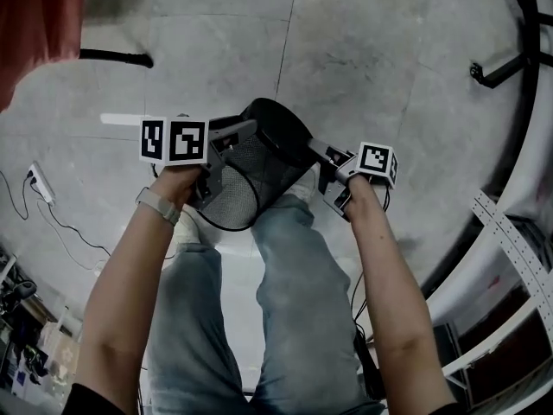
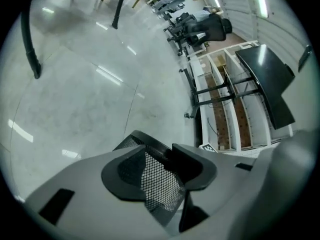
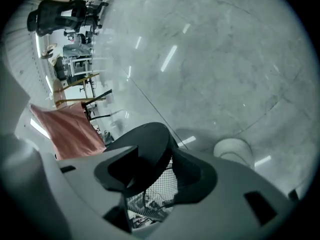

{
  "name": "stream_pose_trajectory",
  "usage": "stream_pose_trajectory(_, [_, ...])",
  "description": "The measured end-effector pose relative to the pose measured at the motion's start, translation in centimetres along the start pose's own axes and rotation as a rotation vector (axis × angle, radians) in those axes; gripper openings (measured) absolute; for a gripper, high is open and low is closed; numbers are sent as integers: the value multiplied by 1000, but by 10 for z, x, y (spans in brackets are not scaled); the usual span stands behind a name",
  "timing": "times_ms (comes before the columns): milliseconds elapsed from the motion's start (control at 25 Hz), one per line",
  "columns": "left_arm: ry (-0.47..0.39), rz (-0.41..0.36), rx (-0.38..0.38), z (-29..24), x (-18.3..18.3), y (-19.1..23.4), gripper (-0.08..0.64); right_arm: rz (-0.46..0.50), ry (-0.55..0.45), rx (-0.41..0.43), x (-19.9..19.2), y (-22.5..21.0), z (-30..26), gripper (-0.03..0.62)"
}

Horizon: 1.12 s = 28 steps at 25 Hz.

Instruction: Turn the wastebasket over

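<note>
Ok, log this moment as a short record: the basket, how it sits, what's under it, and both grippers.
object: black mesh wastebasket
orientation: tilted, solid base away from the person, open end toward their legs
support: held between the two grippers, above the floor
left gripper: jaws closed on the mesh wall
right gripper: jaws closed on the wall near the base
</note>
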<state>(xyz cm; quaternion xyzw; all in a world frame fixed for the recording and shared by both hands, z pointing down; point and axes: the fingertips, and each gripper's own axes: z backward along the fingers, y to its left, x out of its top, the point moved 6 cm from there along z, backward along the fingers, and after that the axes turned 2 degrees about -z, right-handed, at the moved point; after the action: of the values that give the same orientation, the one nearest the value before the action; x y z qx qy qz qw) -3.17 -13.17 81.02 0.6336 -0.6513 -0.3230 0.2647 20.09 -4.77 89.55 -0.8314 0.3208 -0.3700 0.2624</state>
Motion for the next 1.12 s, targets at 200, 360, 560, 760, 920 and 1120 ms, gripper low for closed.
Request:
stream_pose_trajectory(200, [-1, -28, 29, -30, 12, 12, 137, -55, -22, 27, 26, -23, -16, 216])
stream_pose_trajectory(360, [-7, -32, 37, -50, 19, 24, 137, -34, -11, -1, 42, -35, -26, 213])
stream_pose_trajectory(560, [-13, -41, 54, -58, 16, 36, 137, 33, -8, -66, 44, -38, -34, 206])
stream_pose_trajectory(760, [-36, -23, 12, -49, 17, 25, 137, 182, -23, -111, 47, -21, -24, 207])
stream_pose_trajectory(920, [-147, 37, 37, -11, 5, 15, 138, 406, -53, -133, 47, 28, -7, 207])
stream_pose_trajectory(1120, [-246, 128, 152, 55, -30, 24, 178, 752, 28, -163, 33, 103, -2, 207])
